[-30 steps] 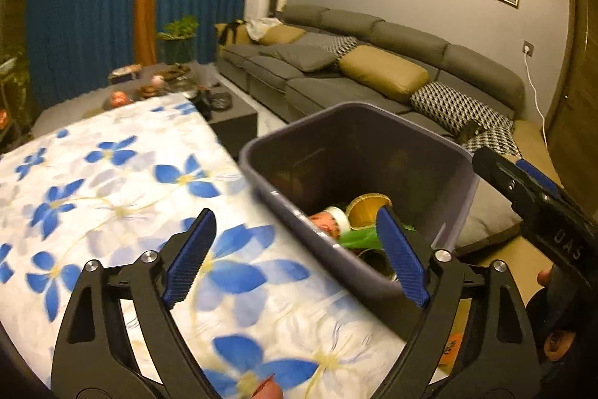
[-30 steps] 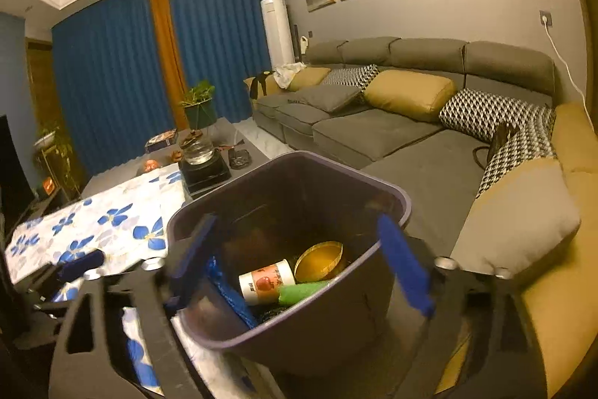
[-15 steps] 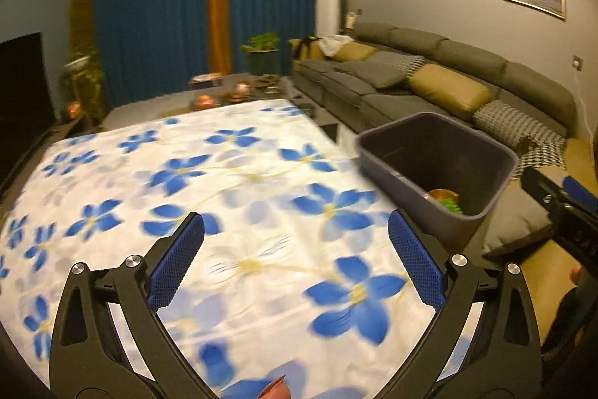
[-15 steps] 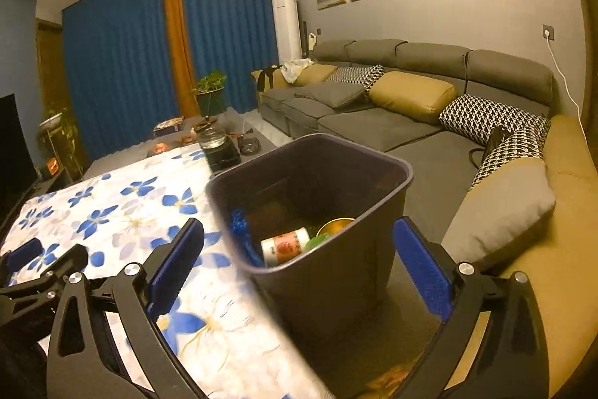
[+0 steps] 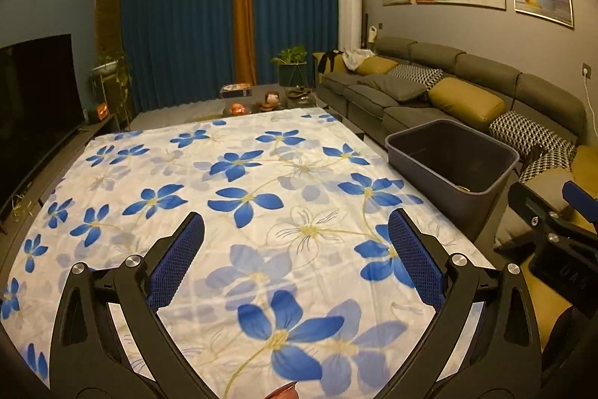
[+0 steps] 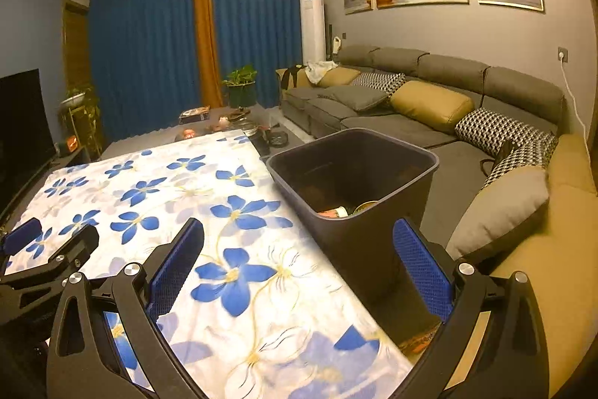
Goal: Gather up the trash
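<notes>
A dark grey trash bin [image 5: 452,171] stands beside the right edge of the table; it also shows in the right wrist view [image 6: 355,182], with a can and other trash at its bottom [image 6: 345,211]. My left gripper [image 5: 297,253] is open and empty above the table covered in a white cloth with blue flowers [image 5: 243,197]. My right gripper [image 6: 297,257] is open and empty, over the table's right edge, near the bin. Each gripper shows at the edge of the other's view. I see no loose trash on the cloth.
A long grey sofa [image 5: 448,88] with yellow and patterned cushions runs along the right wall behind the bin. A low coffee table with small items [image 5: 261,100] lies beyond the table's far edge. A television [image 5: 33,107] stands at the left. Blue curtains hang at the back.
Both grippers have pulled back and up from the bin. The left one swung left from over the bin's rim to over the cloth. Both stayed open and empty.
</notes>
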`<control>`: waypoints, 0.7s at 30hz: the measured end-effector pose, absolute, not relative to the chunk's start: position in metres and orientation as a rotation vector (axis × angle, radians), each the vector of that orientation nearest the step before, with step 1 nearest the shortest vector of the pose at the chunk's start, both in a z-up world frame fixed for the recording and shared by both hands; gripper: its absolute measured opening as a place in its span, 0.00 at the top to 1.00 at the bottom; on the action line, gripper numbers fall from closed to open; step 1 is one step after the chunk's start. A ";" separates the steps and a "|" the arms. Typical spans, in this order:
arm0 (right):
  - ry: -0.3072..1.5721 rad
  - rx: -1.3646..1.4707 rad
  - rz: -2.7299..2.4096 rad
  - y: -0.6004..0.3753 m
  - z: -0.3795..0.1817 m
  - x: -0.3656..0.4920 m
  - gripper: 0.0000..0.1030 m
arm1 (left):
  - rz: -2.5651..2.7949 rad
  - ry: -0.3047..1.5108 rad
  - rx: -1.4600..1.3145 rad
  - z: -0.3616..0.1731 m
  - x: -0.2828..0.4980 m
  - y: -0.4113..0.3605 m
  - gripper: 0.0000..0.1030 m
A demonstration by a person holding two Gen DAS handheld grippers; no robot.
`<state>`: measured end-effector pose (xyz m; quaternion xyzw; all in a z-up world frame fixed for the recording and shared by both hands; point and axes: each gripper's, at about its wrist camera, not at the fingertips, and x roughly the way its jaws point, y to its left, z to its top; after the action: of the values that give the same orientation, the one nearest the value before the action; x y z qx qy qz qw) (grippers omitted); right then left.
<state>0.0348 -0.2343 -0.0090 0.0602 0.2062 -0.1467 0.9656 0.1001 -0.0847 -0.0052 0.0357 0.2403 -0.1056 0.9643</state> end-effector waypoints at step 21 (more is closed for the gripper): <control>0.346 0.059 -0.299 -0.181 0.000 -0.015 0.05 | -0.190 0.451 0.017 0.003 0.056 -0.031 0.06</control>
<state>-0.0155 -0.1813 0.0000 0.0295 0.1713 -0.1480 0.9736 0.0564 -0.0311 0.0030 0.0085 0.2233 -0.0941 0.9702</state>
